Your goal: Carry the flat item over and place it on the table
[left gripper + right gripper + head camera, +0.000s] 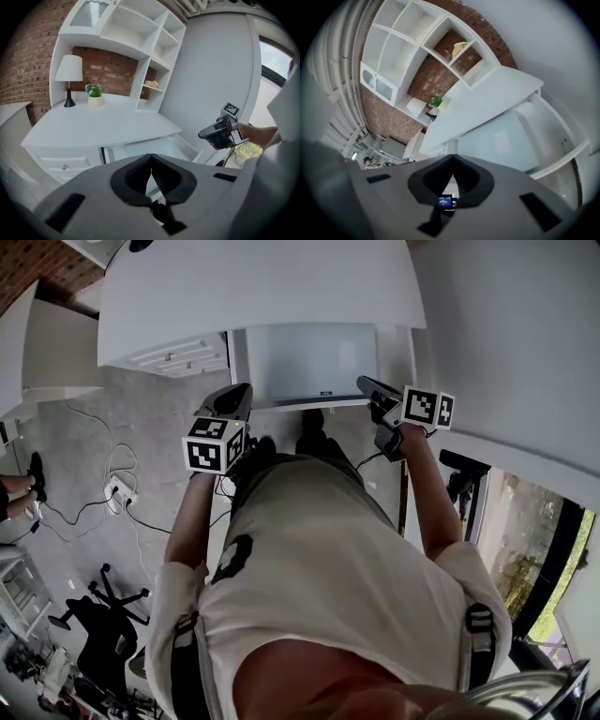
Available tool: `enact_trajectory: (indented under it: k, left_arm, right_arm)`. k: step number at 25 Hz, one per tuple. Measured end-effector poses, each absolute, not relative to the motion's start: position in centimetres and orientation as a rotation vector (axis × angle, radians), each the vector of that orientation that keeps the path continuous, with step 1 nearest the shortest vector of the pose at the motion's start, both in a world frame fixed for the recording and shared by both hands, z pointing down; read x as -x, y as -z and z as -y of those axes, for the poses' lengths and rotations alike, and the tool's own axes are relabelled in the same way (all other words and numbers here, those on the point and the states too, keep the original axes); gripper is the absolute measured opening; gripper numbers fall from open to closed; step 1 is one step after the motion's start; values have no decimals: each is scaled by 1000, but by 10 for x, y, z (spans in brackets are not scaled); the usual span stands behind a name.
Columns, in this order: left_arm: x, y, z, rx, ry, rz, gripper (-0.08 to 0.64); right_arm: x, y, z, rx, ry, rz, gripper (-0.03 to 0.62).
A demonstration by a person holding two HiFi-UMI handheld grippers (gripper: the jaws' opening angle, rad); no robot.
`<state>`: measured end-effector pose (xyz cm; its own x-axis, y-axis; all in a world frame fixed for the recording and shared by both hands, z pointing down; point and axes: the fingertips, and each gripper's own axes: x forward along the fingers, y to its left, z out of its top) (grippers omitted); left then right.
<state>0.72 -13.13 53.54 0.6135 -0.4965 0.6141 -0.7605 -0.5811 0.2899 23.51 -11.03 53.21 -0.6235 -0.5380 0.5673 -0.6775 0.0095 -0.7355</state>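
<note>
A pale sheet point(502, 142) on the floor of the open drawer point(281, 352) is the one flat thing on show. Only the right gripper view catches it, and too faintly to tell a loose item from a label. The drawer juts from under the white desk point(253, 287), at 12 o'clock from the person in the head view.

Neither gripper touches drawer or sheet. The left gripper point(242, 390) hangs at 11 o'clock, just beside the drawer's near left corner; its fingers are closed tip to tip with nothing between them. The right gripper point(367, 385) hangs at 1 o'clock by the near right corner, fingers likewise pressed together and empty.

On the desk top, well apart from the drawer, a lamp point(68, 75) and a small potted plant point(94, 93) stand side by side against the brick wall point(23, 70), with white shelves point(140, 28) above. Down on the floor at 9 o'clock lie a power strip point(117, 488) and its cables; a dark office chair point(94, 606) stands at 8 o'clock.
</note>
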Motion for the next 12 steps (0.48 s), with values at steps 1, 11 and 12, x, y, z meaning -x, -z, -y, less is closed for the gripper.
enact_trajectory:
  k: [1, 11, 12]
  left_arm:
    - [-13, -551, 135, -2257, -657, 975, 20]
    - [-39, -656, 181, -1948, -720, 883, 116]
    - [-45, -664, 179, -1924, -728, 849, 236]
  right_arm:
    - [-254, -550, 115, -1325, -1705, 2086, 9]
    - [-344, -683, 143, -1306, -1737, 1744, 298]
    - [-346, -690, 143, -1297, -1730, 1733, 329]
